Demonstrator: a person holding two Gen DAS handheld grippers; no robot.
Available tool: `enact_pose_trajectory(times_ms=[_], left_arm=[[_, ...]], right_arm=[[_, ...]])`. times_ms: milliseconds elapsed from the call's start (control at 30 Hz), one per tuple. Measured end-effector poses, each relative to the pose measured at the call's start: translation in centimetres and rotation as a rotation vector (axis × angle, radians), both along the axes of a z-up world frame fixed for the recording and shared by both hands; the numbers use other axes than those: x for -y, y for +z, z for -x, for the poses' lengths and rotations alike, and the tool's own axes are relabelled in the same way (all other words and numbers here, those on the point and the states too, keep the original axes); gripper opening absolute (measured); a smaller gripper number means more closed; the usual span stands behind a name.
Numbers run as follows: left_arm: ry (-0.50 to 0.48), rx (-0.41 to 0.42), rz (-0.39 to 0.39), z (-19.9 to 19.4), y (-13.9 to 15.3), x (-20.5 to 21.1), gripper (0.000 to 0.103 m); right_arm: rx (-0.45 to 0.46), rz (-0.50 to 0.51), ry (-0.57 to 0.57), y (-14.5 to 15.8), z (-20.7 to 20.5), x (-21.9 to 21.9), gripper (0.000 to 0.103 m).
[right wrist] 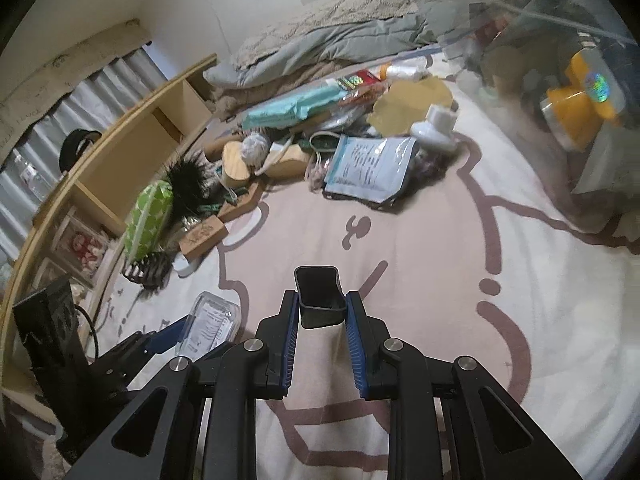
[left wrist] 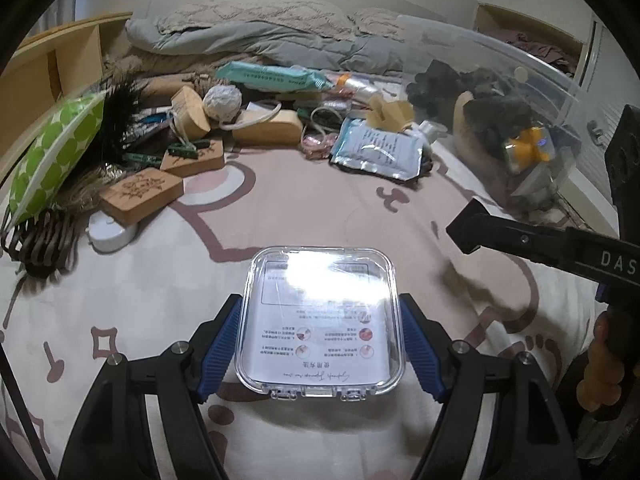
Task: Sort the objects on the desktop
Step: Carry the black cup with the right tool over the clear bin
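Note:
My left gripper is shut on a clear plastic case with a printed leaflet inside; both blue pads press its long sides just above the pink-patterned bed sheet. The same case shows at the lower left of the right wrist view. My right gripper is shut on a small black open-topped container, held over the sheet. That container's end pokes in from the right of the left wrist view, with a hand behind it.
A pile lies at the far side: wooden blocks, a green dotted pouch, a teal packet, a silver pouch, a white bottle. A clear storage bin holding dark items stands at the right. A wooden shelf runs along the left.

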State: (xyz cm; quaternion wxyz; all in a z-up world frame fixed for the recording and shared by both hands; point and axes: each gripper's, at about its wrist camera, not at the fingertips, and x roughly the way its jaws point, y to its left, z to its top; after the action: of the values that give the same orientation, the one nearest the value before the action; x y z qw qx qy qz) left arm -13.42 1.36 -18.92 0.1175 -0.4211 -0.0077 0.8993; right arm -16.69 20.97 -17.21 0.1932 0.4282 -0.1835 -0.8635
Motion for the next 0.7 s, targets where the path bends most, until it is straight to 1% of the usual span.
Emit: enact_pose_trajectory(times_ms=[233,333,467,700], left_arm=[[-0.013,-0.029,-0.04,-0.1,1.5,-0.3,0.076],[-0.022,-0.034,-0.049,0.0,2.1,-0.7,0.076],[-0.04,-0.044,-0.071,0.3,3.4,-1.1,0.076],[-0.082,-0.088,-0.083,0.8,6.1,-3.1,0.076]], right_arm=[[-0.047,0.056,-0.018,2.2,-0.4,-1.5,0.024],[-0.078,0.081,-0.033,3.6,-0.4,-2.5,0.024],[-0.127,0.124,-0.044,6.0,-0.6,-4.4,0.024],[-0.177,0.126,-0.076,9.4,-1.2,-8.9,0.024]])
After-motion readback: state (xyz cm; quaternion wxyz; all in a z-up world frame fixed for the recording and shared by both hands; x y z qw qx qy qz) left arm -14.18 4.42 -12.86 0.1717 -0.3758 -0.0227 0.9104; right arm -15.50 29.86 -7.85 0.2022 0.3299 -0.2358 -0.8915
